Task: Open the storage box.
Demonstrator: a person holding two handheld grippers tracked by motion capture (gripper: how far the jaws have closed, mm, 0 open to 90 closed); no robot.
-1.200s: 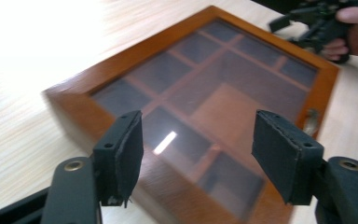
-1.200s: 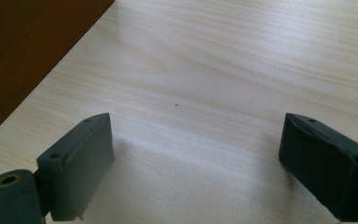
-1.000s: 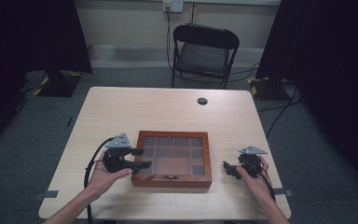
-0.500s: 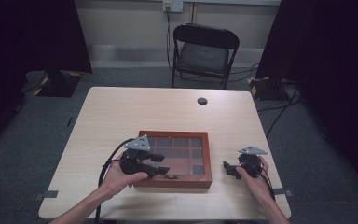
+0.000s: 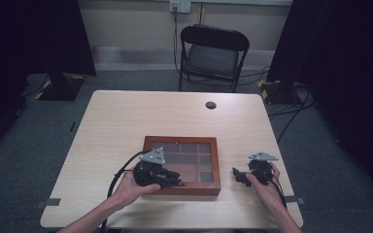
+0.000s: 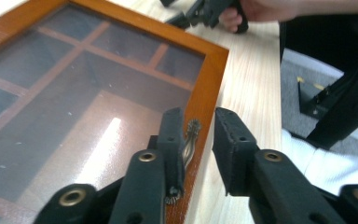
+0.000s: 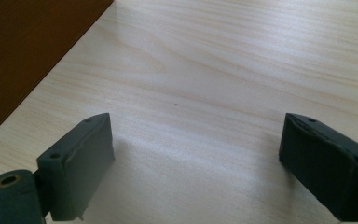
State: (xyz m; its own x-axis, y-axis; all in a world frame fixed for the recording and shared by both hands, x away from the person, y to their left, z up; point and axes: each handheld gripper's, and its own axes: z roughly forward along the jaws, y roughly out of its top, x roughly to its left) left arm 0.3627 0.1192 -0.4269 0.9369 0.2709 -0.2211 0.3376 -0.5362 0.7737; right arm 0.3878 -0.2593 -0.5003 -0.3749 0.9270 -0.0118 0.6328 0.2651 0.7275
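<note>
A wooden box (image 5: 181,166) with a glass lid lies flat near the front edge of the desk (image 5: 126,121); dark dividers show through the pane. Everything else here is placed by that box.

The left gripper (image 5: 172,178) sits at the box's near rim, toward its front left corner, held in the person's left hand (image 5: 131,187). In the left gripper view its fingers (image 6: 172,140) have just been closing, and they straddle the wooden front frame at a small brass clasp (image 6: 191,137): one finger lies over the glass side, against the clasp, and the other hangs off the outer side of the frame with a narrow gap showing. Whether both pads already press on the clasp is hard to judge from this angle; it looks more like a near-pinch than a firm hold.

The right gripper (image 5: 239,175) rests on the desk just to the right of the box, well apart from its side wall, in the right hand (image 5: 264,184). Its fingers (image 7: 81,158) stand wide apart over bare wood, with nothing between them.

A black chair (image 5: 213,53) stands beyond the far side of the box, off the desk.
</note>
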